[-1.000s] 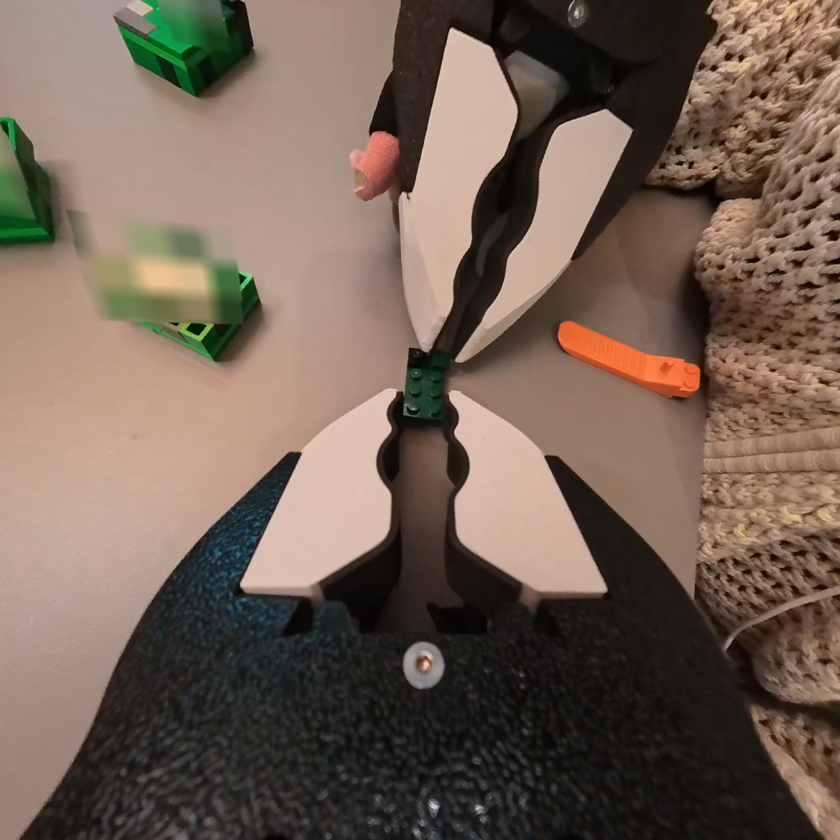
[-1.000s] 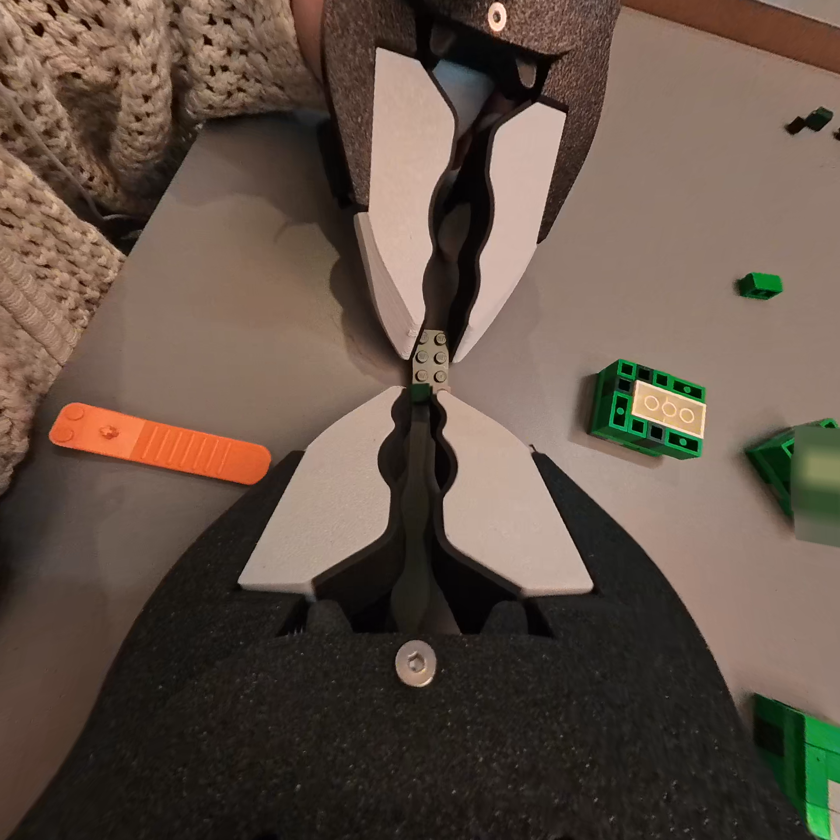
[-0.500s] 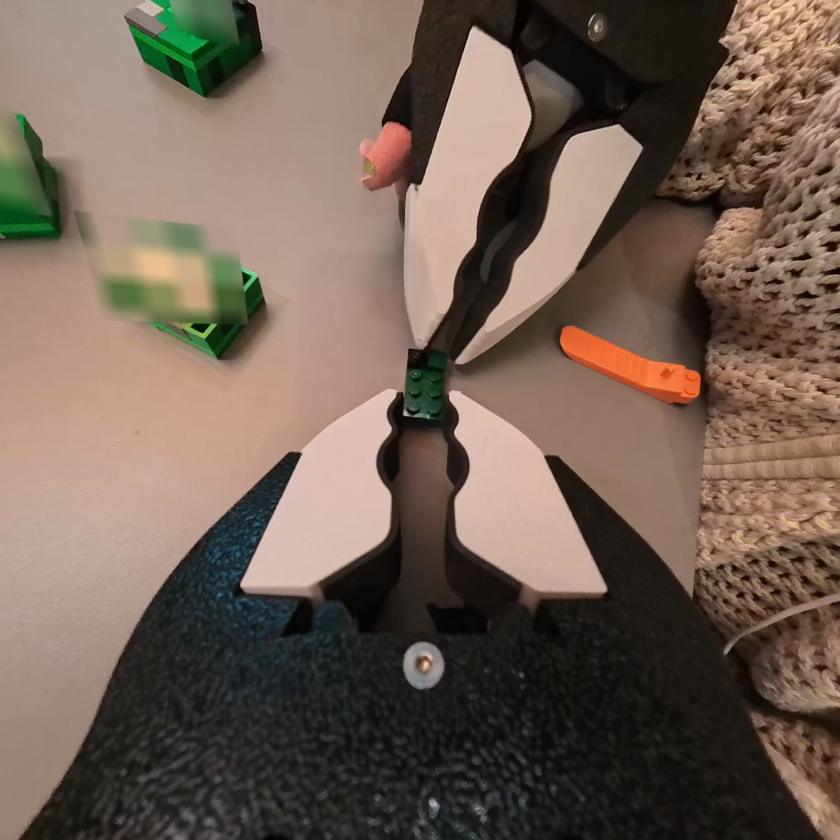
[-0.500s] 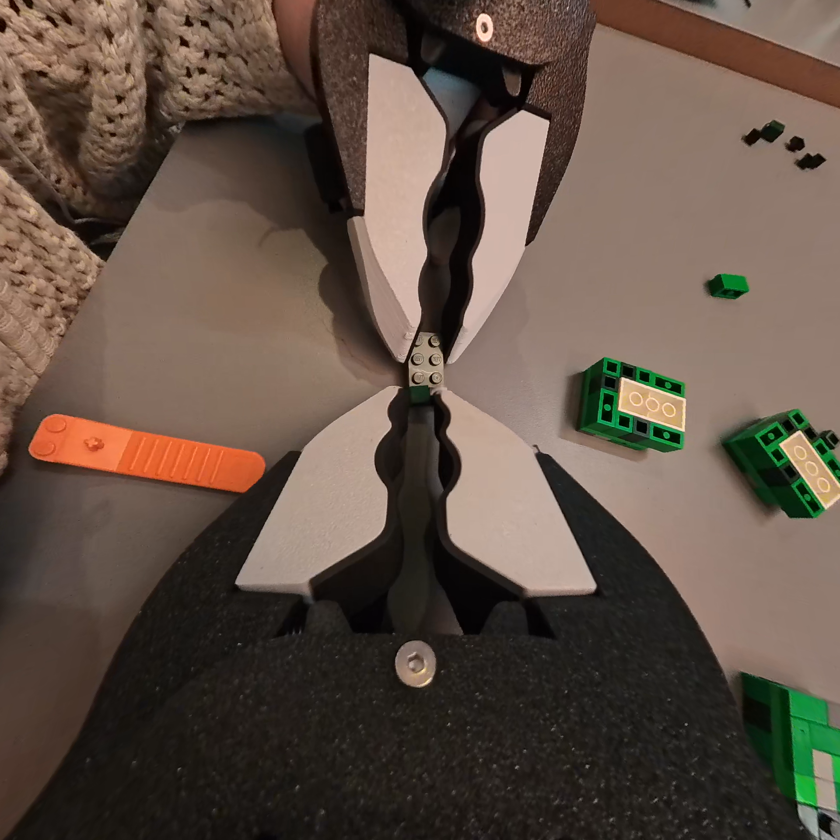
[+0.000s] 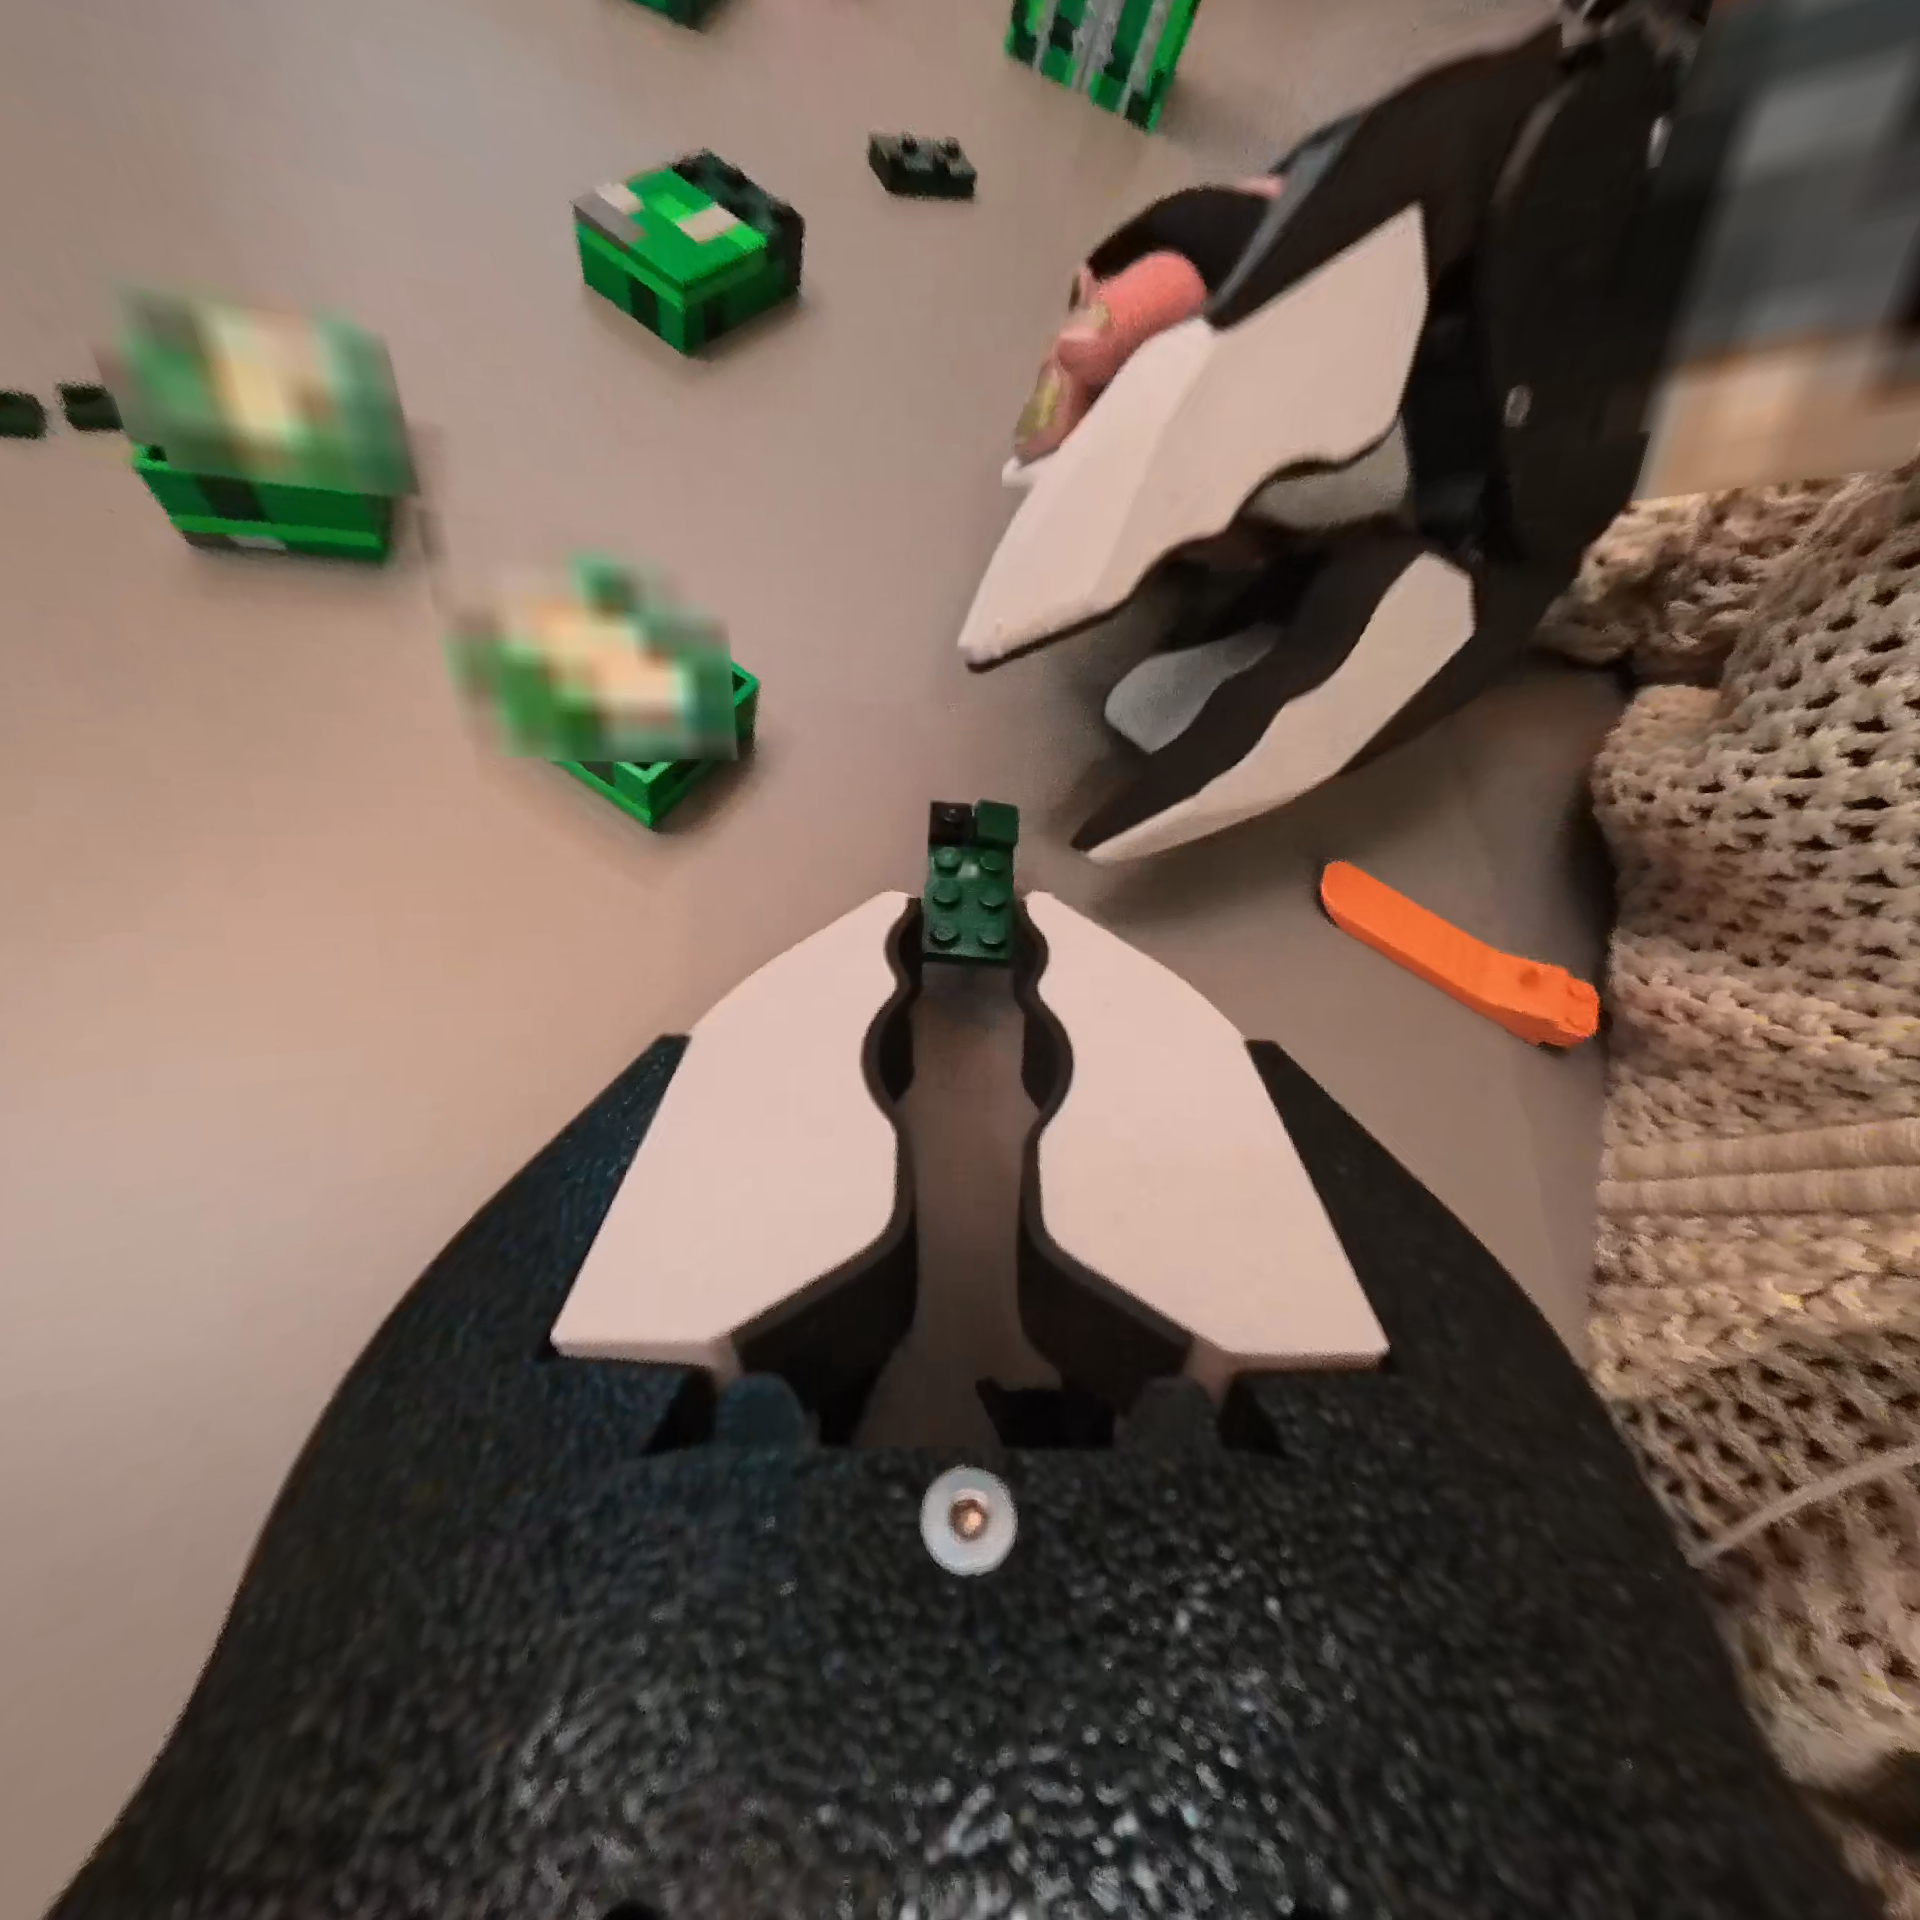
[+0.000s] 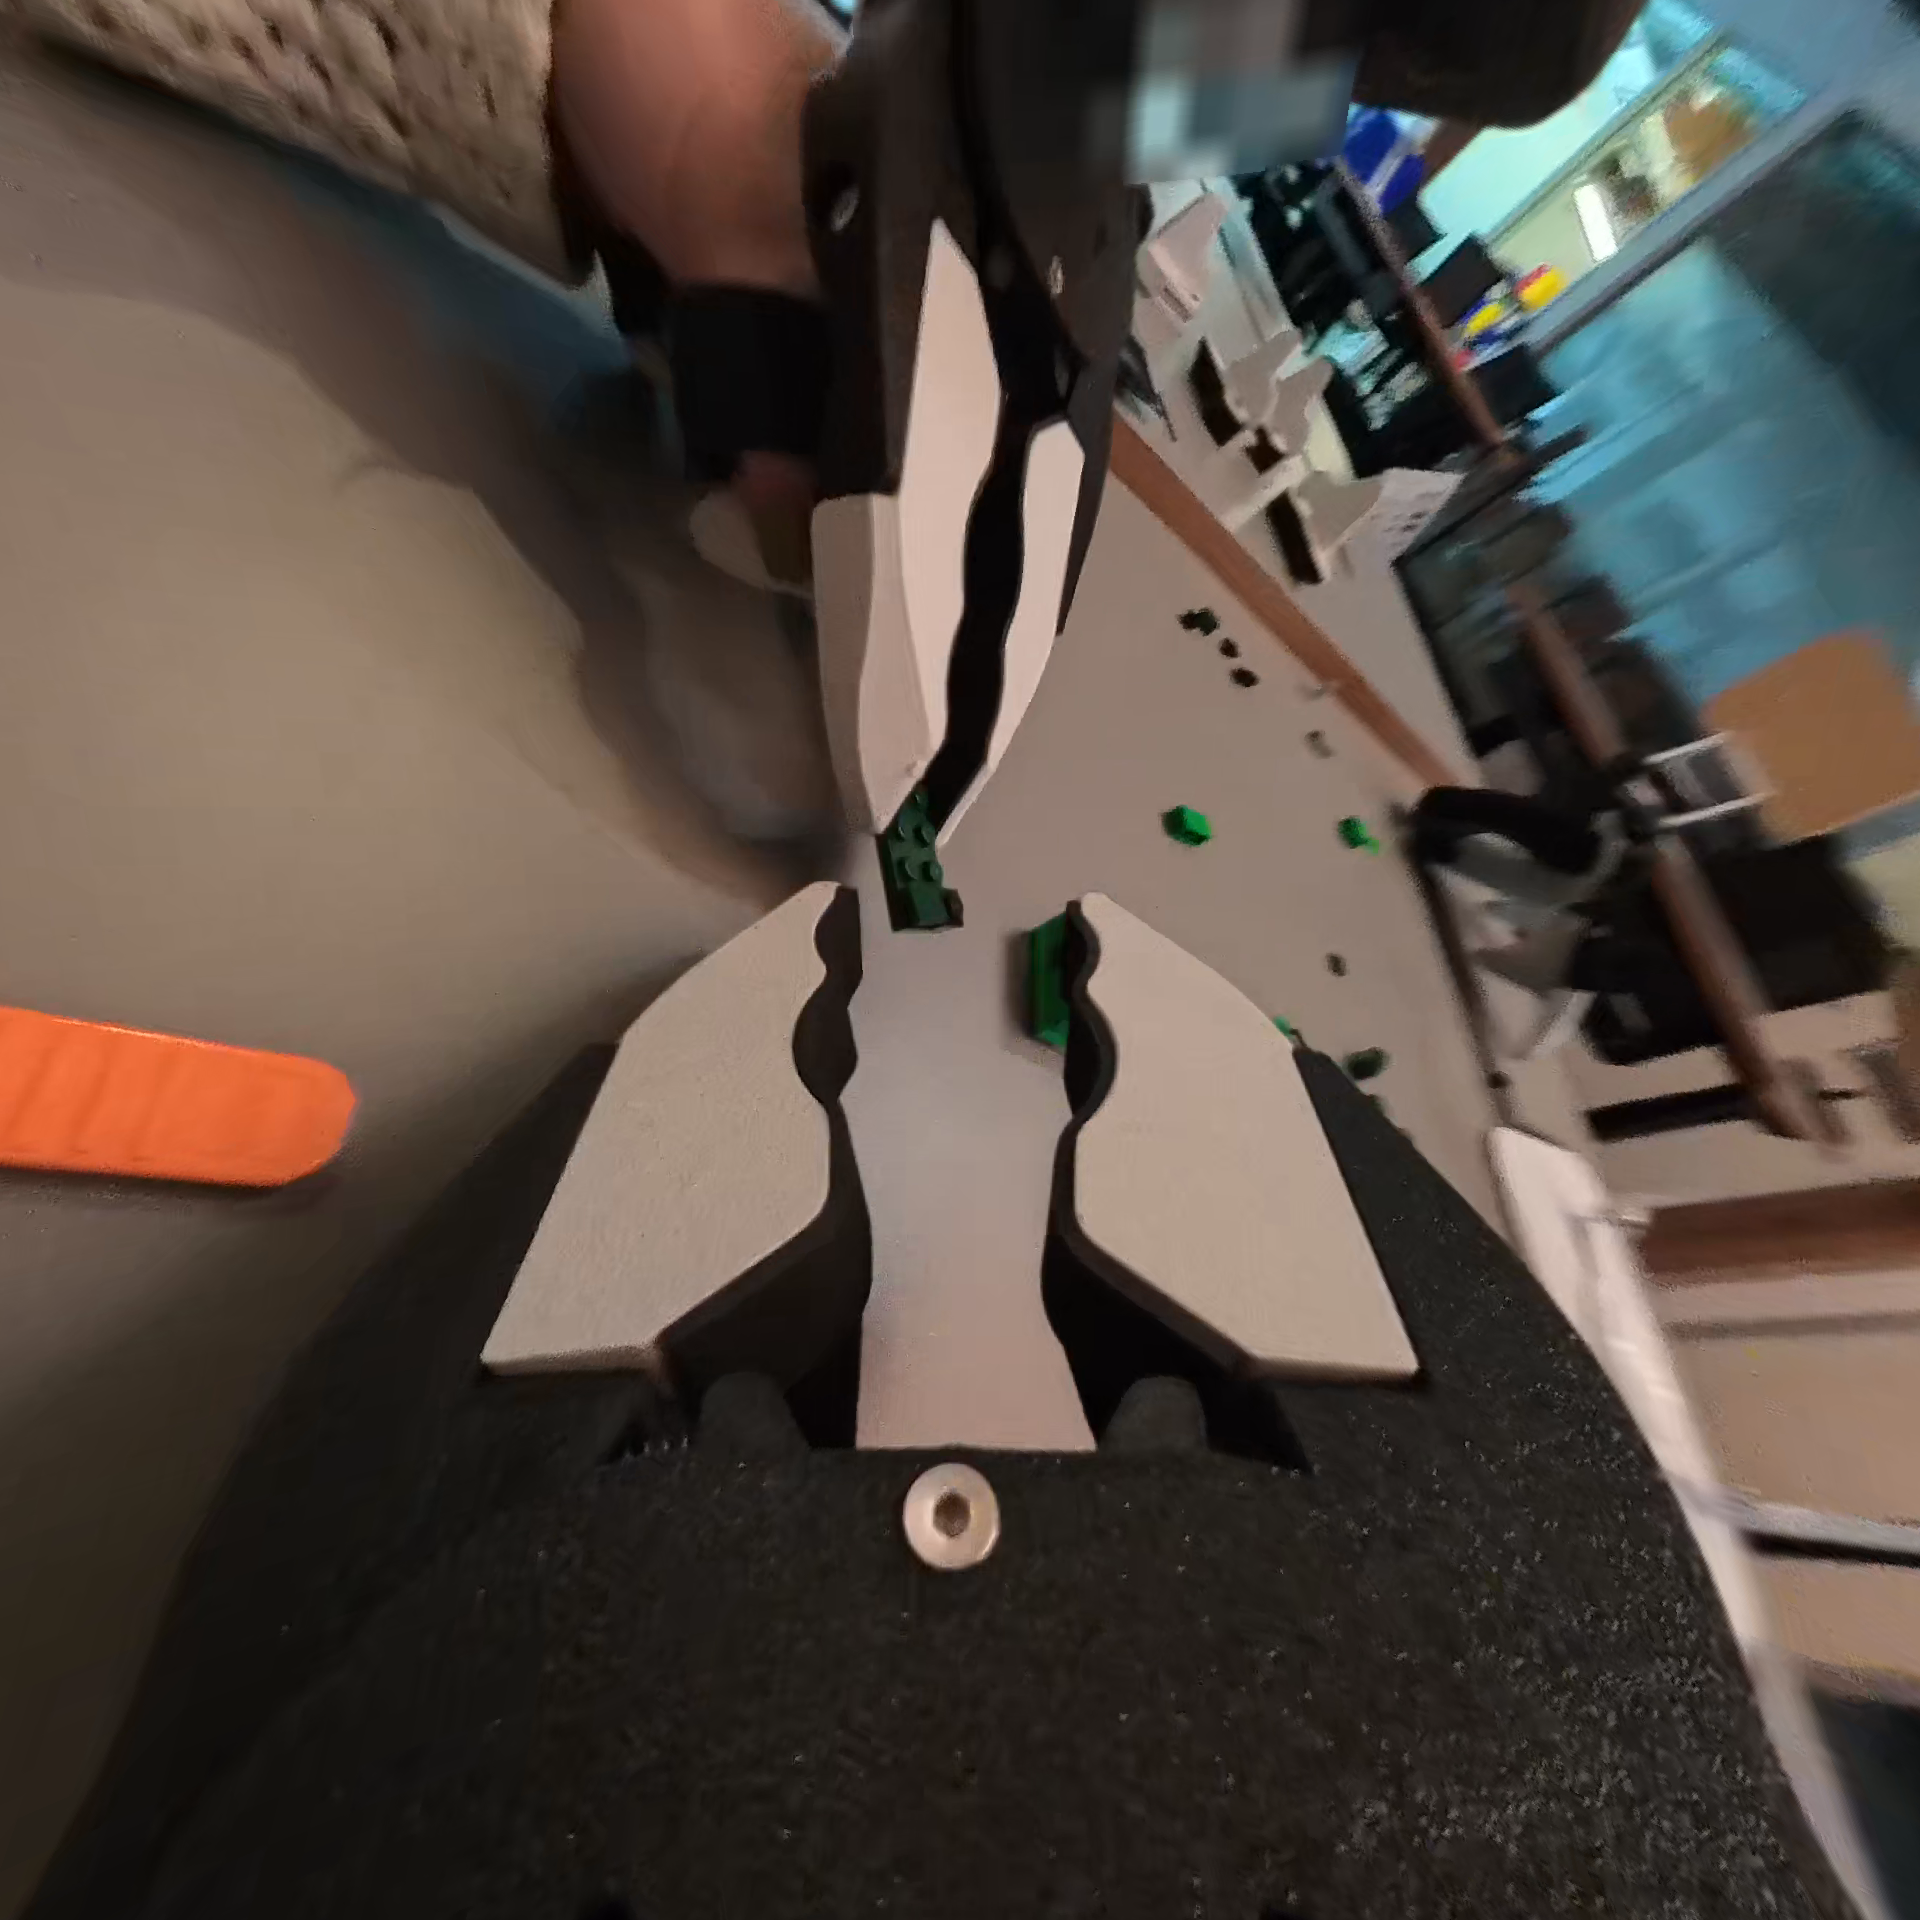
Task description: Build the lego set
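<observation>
My left gripper (image 5: 969,899) is shut on a dark green plate (image 5: 971,920), held studs up above the grey table (image 5: 312,1039). Two small bricks (image 5: 974,823), one black and one dark green, sit on the plate's far end. My right gripper (image 6: 966,914) is open and empty. In the left wrist view the right gripper (image 5: 1039,748) hangs tilted up and to the right of the plate, clear of it. In the right wrist view the left gripper (image 6: 920,816) holds the plate (image 6: 920,873) just beyond my right fingertips.
An orange brick separator (image 5: 1455,982) lies on the table to the right, beside a knitted sleeve (image 5: 1756,935). Green sub-builds (image 5: 686,260) (image 5: 270,509) (image 5: 665,779) and a black piece (image 5: 920,166) lie to the left and far side. Loose green bricks (image 6: 1184,826) lie near the table's wooden edge (image 6: 1299,634).
My right gripper has opened, let go at the plate's far end and drawn back, tilting away. The two small bricks stay on the plate. My left gripper keeps its hold.
</observation>
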Tool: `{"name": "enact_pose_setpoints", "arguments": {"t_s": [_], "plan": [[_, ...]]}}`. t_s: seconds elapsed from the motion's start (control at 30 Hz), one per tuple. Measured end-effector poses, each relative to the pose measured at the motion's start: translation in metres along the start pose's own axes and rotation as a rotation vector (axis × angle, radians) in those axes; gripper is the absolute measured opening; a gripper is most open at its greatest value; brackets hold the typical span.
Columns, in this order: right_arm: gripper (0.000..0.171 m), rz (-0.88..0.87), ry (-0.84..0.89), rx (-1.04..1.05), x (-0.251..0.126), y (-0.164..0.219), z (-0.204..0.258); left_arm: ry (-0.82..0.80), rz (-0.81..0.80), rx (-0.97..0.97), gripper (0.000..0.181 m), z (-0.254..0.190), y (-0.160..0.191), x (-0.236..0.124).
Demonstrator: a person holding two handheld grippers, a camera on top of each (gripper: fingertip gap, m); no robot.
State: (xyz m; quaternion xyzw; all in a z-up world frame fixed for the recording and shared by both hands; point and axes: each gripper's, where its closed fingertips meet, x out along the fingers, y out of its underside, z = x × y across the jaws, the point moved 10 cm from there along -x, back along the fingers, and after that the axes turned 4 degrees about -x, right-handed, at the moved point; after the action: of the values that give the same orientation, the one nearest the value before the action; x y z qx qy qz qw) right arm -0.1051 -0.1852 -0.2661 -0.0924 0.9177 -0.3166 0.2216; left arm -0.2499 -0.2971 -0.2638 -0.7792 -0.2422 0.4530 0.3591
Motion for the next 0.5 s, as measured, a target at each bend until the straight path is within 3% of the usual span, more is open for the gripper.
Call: {"name": "enact_pose_setpoints", "arguments": {"t_s": [0.27, 0.5], "plan": [[0.034, 0.014, 0.13, -0.115, 0.007, -0.001, -0.007, -0.037, -0.13, -0.088, 0.015, 0.005, -0.008, -0.012], [0.022, -0.049, 0.205, -0.264, 0.012, 0.003, -0.014, -0.03, -0.137, -0.114, 0.015, 0.004, -0.018, -0.016]]}}
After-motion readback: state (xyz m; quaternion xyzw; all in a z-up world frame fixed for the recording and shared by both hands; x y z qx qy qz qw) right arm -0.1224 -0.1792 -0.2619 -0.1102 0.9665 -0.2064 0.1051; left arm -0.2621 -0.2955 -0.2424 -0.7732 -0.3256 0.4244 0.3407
